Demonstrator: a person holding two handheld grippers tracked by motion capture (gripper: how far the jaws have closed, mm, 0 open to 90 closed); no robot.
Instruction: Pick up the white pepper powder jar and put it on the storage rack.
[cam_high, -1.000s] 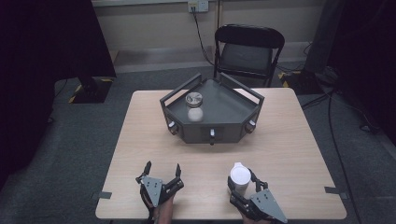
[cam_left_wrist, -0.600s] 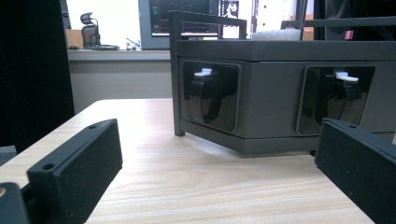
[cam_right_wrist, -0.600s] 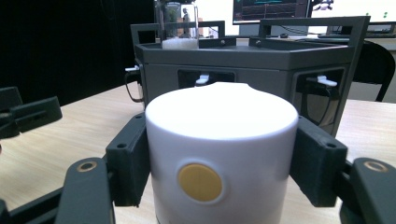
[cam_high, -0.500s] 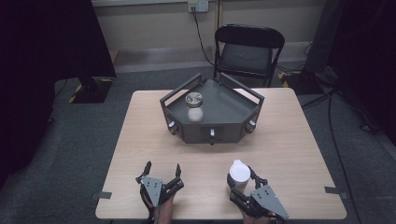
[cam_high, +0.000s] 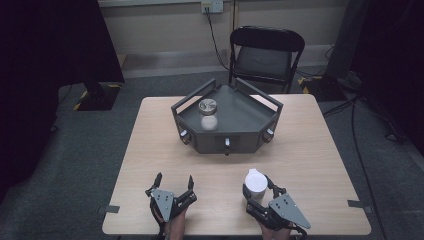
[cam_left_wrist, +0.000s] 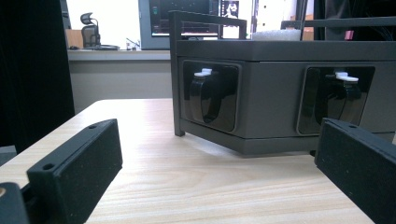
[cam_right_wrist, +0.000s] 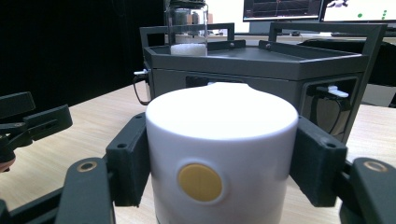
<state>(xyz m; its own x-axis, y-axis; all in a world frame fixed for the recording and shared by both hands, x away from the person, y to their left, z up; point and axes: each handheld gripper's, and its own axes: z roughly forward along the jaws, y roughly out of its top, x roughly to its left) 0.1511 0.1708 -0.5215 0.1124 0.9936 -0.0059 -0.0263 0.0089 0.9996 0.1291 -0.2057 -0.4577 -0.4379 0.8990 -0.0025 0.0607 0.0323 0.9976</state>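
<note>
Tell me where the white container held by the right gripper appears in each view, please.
High view: white container, low, right of centre, between the right gripper's jaws.
Left gripper view: not in it.
Right gripper view: white container, centre foreground, clamped from both sides.
Shared landmark: the dark tray.

A dark grey angular metal tray unit sits mid-way on the light wooden table, a glass jar standing on it; a black folding chair waits beyond.
</note>
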